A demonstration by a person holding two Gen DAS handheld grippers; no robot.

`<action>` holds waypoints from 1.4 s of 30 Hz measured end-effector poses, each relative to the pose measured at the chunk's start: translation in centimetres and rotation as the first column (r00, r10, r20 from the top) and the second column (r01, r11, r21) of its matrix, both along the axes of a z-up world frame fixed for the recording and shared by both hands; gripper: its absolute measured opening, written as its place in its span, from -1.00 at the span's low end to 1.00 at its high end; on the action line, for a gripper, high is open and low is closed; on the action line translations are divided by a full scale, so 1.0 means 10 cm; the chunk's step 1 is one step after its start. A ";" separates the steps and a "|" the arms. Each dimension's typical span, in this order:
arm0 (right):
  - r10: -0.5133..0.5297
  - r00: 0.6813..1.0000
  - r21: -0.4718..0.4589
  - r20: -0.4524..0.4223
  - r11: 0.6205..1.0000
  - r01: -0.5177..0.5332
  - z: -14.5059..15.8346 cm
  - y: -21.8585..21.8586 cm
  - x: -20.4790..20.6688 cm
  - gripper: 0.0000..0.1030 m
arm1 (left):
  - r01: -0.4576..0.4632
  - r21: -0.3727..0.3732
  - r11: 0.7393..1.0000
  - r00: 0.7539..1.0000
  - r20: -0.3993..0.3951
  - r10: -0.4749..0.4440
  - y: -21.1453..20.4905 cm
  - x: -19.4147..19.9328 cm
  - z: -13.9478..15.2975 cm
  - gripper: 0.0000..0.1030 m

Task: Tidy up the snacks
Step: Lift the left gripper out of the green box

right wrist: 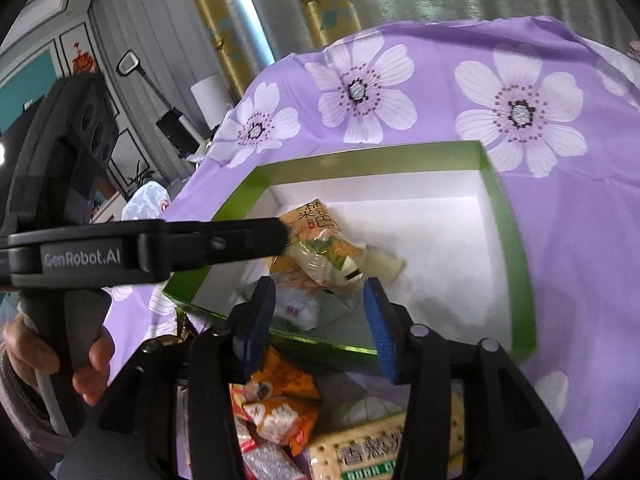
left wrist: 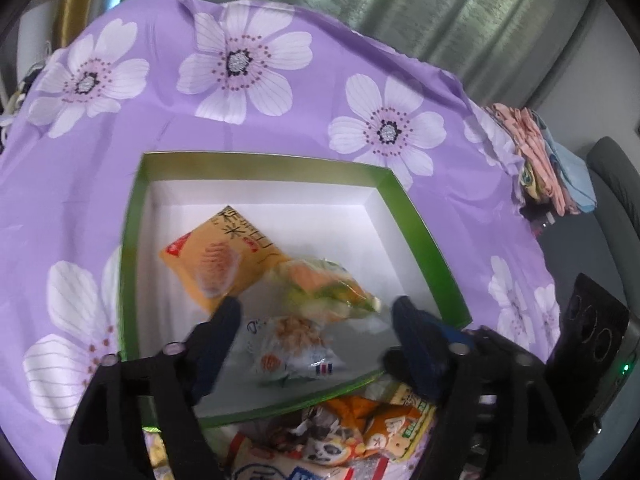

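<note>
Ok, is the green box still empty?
No, the green box already holds three snack packets: an orange packet, a clear packet with green and orange print and a white packet.

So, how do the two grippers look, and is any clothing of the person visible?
Both grippers are black plastic. The left gripper has dark fingers with small lilac round caps on its frame. The right gripper has blue ribbed pads and similar lilac caps. In the right wrist view, the left tool carries white lettering "GenRobot.AI". The hand on its handle shows a grey knitted cuff.
</note>
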State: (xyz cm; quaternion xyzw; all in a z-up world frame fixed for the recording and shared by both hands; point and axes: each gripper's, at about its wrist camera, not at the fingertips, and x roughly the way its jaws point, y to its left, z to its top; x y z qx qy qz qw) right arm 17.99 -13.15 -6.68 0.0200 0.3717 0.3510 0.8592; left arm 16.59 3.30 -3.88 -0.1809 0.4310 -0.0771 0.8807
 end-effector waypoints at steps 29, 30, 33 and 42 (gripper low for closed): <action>-0.018 1.000 0.007 0.006 1.000 0.018 0.15 -0.57 -1.27 0.10 | -0.116 -0.023 0.993 0.993 -0.014 0.116 0.31 -1.47 -0.01 0.60; -0.012 1.000 -0.001 0.007 1.000 0.012 0.14 -0.55 -1.30 0.10 | -0.119 -0.035 0.992 0.993 -0.025 0.118 0.33 -1.50 -0.05 0.60; 0.017 1.000 -0.021 0.005 1.000 -0.017 0.11 -0.46 -1.36 0.10 | -0.129 -0.064 0.990 0.990 -0.057 0.126 0.35 -1.59 -0.20 0.60; 0.112 0.992 -0.060 -0.051 0.992 -0.115 -0.15 -0.15 -1.35 0.09 | -0.163 -0.192 0.968 0.980 -0.141 0.138 0.37 -1.59 -0.54 0.60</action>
